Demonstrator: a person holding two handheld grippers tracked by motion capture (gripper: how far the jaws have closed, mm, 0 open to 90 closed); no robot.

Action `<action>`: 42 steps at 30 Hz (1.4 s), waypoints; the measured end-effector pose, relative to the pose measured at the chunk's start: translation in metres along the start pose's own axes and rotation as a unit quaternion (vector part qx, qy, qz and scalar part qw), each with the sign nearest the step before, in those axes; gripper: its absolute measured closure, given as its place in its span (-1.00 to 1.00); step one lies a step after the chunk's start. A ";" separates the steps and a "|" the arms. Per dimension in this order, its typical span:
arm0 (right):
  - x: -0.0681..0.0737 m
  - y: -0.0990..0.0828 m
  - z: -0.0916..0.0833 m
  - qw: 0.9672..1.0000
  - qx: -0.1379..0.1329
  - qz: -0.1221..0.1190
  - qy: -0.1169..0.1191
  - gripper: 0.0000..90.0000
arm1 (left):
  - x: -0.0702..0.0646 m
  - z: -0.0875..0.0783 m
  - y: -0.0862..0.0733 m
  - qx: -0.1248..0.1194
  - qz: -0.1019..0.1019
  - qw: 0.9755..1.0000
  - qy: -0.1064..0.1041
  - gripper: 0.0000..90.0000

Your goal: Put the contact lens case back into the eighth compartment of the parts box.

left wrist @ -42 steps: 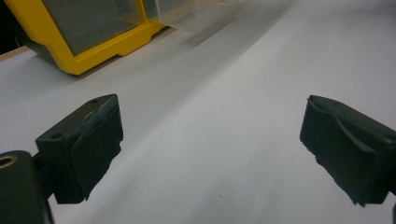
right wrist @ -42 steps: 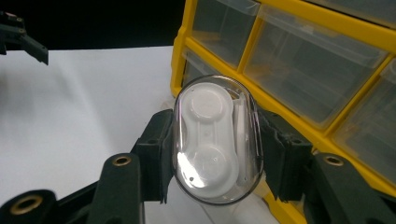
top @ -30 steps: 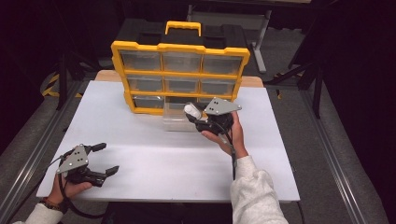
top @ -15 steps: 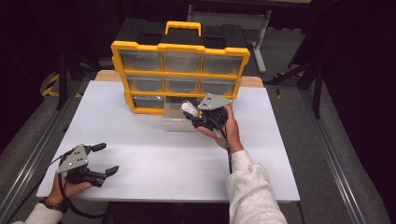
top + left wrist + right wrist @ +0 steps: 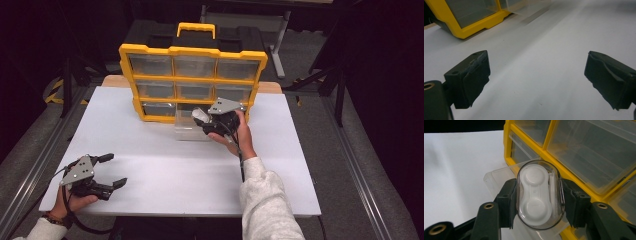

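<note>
Right gripper (image 5: pixel 537 206) clamps a clear case (image 5: pixel 537 197), its lower end cut off.

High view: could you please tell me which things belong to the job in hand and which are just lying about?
In the job:
- clear oval case with white insert, clamped in right tool
- pulled-out clear plastic drawer
- yellow organizer cabinet

Idle:
- left tool, open
- white table

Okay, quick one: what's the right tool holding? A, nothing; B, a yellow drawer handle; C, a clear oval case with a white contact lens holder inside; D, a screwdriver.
C: the right tool is shut on the clear oval case, held over the pulled-out clear drawer.
</note>
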State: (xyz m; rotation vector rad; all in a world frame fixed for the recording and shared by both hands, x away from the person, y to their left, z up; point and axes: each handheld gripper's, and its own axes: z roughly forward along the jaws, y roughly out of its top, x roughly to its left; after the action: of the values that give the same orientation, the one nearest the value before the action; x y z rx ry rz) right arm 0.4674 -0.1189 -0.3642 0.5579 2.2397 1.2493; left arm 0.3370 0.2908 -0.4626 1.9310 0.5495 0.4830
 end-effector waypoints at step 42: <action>-0.003 -0.010 0.023 0.999 0.032 0.014 0.002 0.11 | 0.001 0.000 -0.001 0.003 0.001 1.000 -0.004 -0.83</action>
State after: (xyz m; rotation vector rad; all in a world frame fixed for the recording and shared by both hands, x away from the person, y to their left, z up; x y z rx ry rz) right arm 0.4831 -0.1103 -0.3825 0.6117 2.2895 1.1973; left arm 0.3376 0.2916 -0.4634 1.9387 0.5446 0.4739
